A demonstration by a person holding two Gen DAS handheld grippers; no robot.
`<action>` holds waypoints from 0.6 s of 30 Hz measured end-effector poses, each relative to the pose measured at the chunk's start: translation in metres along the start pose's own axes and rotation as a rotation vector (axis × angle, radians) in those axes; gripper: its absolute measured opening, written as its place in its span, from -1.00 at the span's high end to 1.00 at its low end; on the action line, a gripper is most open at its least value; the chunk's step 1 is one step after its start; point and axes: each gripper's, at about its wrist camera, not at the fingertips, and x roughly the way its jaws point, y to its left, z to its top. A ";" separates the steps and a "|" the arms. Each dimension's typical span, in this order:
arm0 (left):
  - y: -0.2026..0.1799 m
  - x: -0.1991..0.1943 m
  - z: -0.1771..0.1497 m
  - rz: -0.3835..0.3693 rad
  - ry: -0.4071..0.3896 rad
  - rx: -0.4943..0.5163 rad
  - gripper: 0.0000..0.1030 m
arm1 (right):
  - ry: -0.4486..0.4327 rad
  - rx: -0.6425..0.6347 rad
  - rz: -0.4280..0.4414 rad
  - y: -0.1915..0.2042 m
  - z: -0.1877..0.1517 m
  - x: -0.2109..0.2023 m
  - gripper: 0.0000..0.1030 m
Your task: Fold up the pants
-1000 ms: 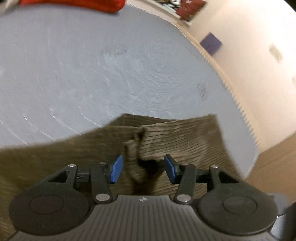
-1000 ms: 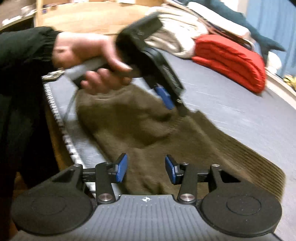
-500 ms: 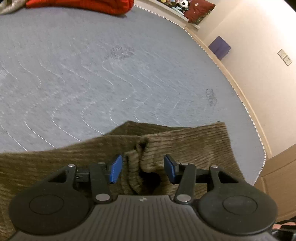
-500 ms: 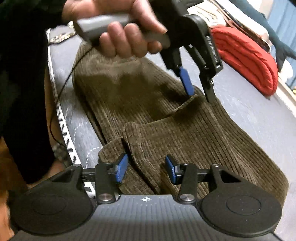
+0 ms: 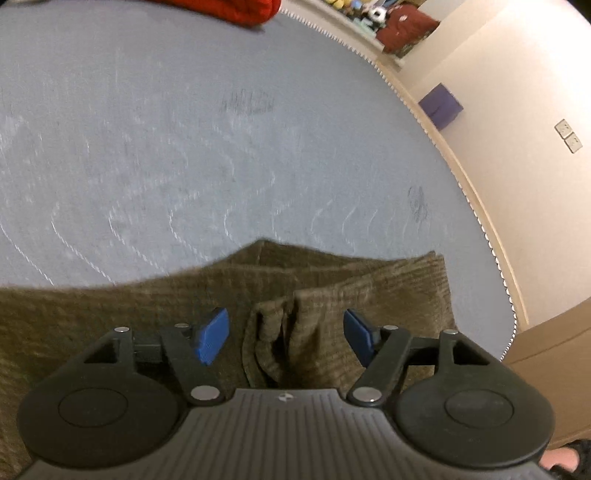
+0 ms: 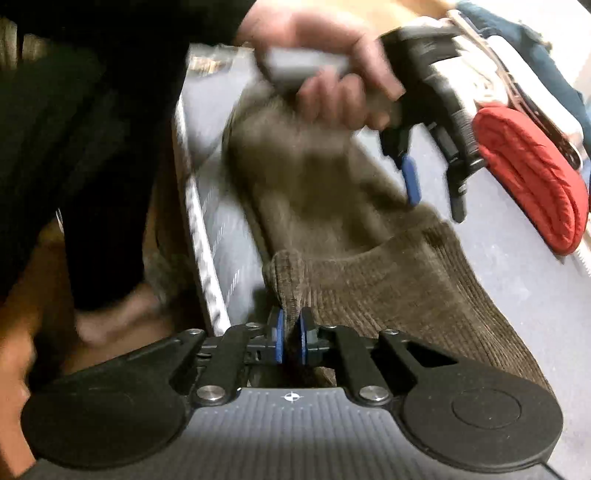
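Spread fingers (image 5: 212, 336) (blue), bunched pants (image 5: 332, 288), mattress (image 5: 221, 129)

In my left wrist view the grey mattress (image 5: 221, 155) lies open across the upper frame; a red bundle (image 5: 236, 9) blocks its top edge. In my right view, the left gripper (image 6: 432, 184) crowds the upper centre.

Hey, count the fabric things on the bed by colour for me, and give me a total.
Olive-brown: 1, the corduroy pants
Red: 1, the folded red bundle
Cream or white: 1, the pale bundle behind it
Total: 3
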 end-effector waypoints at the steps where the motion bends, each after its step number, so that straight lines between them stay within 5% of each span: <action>1: 0.001 0.004 -0.001 -0.012 0.015 -0.014 -0.43 | 0.000 -0.013 -0.012 0.004 -0.001 0.003 0.68; 5: 0.002 0.017 -0.002 -0.012 0.056 -0.012 -0.45 | -0.040 0.004 -0.056 0.005 0.006 0.004 -0.20; 8: -0.001 0.029 -0.004 0.020 0.057 0.031 -0.50 | -0.025 -0.040 -0.089 0.008 0.007 0.012 -0.24; 10: -0.003 0.039 -0.005 0.032 0.061 0.057 -0.53 | -0.008 -0.063 -0.103 0.008 0.003 0.019 -0.16; 12: -0.010 0.042 -0.007 0.063 0.059 0.115 -0.44 | 0.007 -0.066 -0.105 0.006 0.001 0.024 0.18; 14: -0.016 0.036 -0.005 0.070 0.068 0.171 0.43 | -0.011 -0.045 -0.101 0.001 0.000 0.019 0.52; 18: -0.032 -0.007 0.007 0.019 -0.089 0.255 0.59 | -0.094 0.046 -0.079 -0.015 0.005 -0.003 0.71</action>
